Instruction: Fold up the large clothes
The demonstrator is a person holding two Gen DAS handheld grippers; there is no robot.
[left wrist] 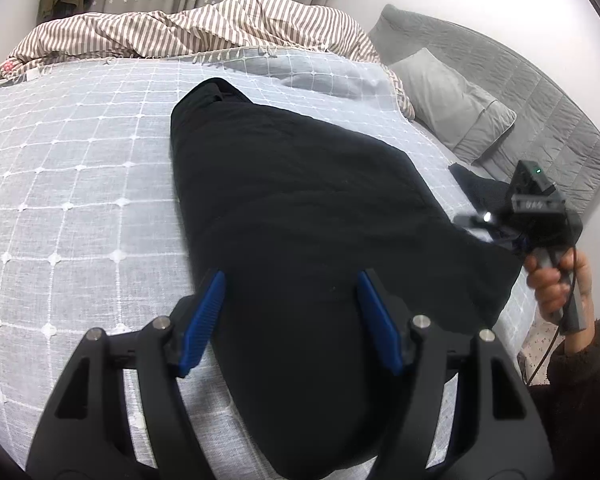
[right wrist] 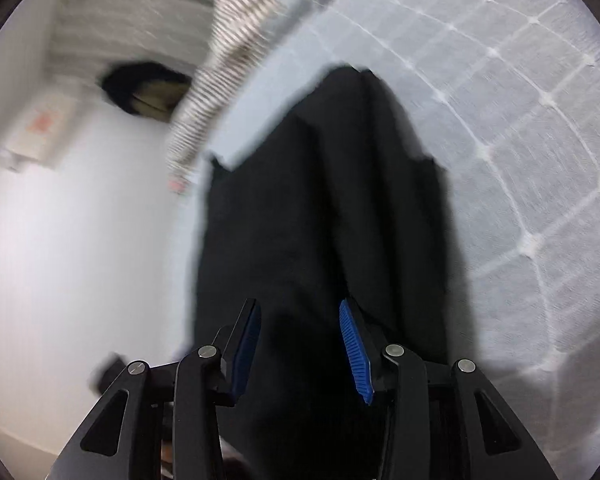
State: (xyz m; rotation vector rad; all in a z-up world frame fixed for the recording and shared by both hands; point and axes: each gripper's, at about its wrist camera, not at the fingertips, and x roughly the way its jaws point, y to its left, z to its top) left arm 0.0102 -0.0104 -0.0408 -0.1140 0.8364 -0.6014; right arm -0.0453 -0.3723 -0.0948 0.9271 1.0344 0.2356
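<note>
My left tool (left wrist: 290,316) hangs over the bed (left wrist: 68,184) with its blue pads spread wide, gripping nothing; the near end of the black garment (left wrist: 300,208) lies below them. That garment stretches lengthwise along the white checked cover toward the striped duvet (left wrist: 204,28), with a grey pillow (left wrist: 452,104) off to the right. My right tool (right wrist: 300,346) is half open above the same dark cloth, its view blurred
</note>
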